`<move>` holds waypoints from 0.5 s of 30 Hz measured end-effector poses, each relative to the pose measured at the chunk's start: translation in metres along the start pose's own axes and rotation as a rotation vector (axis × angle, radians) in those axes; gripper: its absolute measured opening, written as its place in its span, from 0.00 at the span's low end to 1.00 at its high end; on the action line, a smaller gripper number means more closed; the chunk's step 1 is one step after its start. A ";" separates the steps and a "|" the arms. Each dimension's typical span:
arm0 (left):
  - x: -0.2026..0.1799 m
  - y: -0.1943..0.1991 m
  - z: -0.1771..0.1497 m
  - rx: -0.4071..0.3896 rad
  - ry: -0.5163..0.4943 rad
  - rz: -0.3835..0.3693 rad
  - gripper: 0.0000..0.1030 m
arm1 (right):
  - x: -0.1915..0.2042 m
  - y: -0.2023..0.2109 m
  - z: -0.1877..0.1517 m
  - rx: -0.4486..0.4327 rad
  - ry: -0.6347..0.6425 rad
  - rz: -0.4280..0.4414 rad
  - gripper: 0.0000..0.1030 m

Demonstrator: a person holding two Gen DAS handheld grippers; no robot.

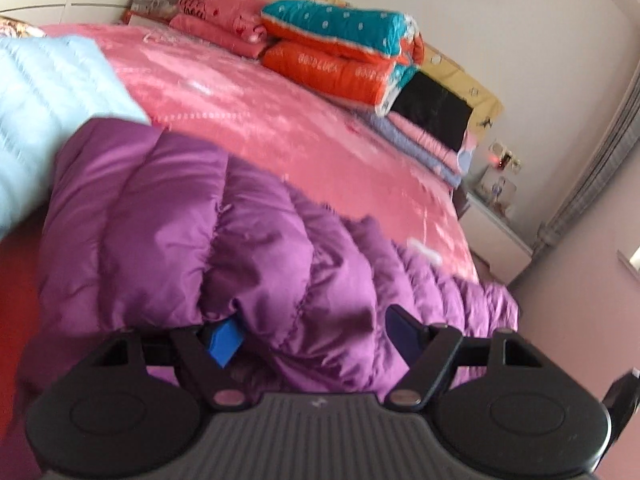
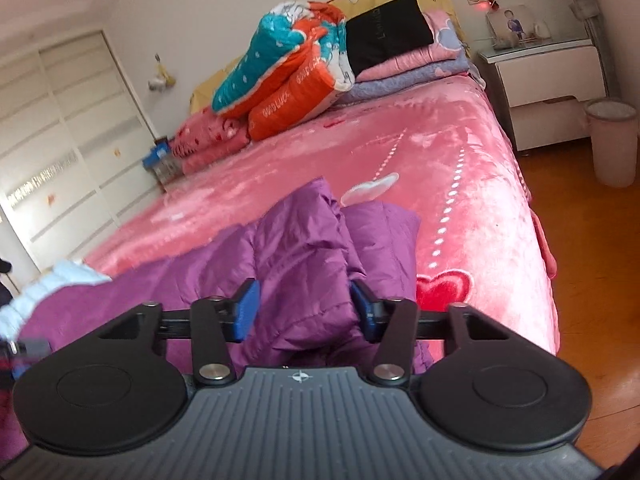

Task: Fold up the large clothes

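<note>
The bed (image 2: 460, 208) is big and pink, and it spreads out far past the fingers of both grippers. At its far end, well away from the fingers, sits a pile of quilts (image 2: 288, 76) in blue and orange. The purple coat (image 1: 208, 216) is the thing to fold. It lies puffy and bunched at the near edge of the bed, right under and between the fingers of both grippers. A light blue cloth (image 1: 48, 112) lies up and to the left of the left fingers, next to the coat. The left gripper (image 1: 316, 332) has its fingers spread wide with a fat fold of coat bulging between them, but I cannot tell if they squeeze it. The right gripper (image 2: 304, 308) has a fold of coat between its fingers, and they seem to pinch it on both sides. The coat is slick and puffy, so I think it could slip out of the right fingers if they hold only the top layer. If the left fingers stay wide, that side may sag, and the fold could come out crooked.
</note>
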State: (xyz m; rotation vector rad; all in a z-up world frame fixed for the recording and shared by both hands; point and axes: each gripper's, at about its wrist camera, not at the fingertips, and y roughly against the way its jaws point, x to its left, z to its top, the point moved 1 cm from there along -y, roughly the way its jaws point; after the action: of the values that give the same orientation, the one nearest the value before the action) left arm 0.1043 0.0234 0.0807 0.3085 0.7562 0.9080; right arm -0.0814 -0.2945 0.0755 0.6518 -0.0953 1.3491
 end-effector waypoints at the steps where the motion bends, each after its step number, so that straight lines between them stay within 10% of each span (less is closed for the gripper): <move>1: 0.000 -0.002 0.005 -0.017 0.003 -0.007 0.73 | 0.001 -0.003 -0.001 0.005 0.007 -0.011 0.48; 15: 0.004 -0.024 -0.006 0.070 -0.025 0.010 0.74 | -0.002 -0.023 0.005 0.010 0.078 -0.185 0.39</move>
State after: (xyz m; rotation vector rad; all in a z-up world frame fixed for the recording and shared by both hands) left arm 0.1158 0.0118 0.0611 0.3846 0.7653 0.8867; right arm -0.0591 -0.2999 0.0700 0.6001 0.0342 1.1950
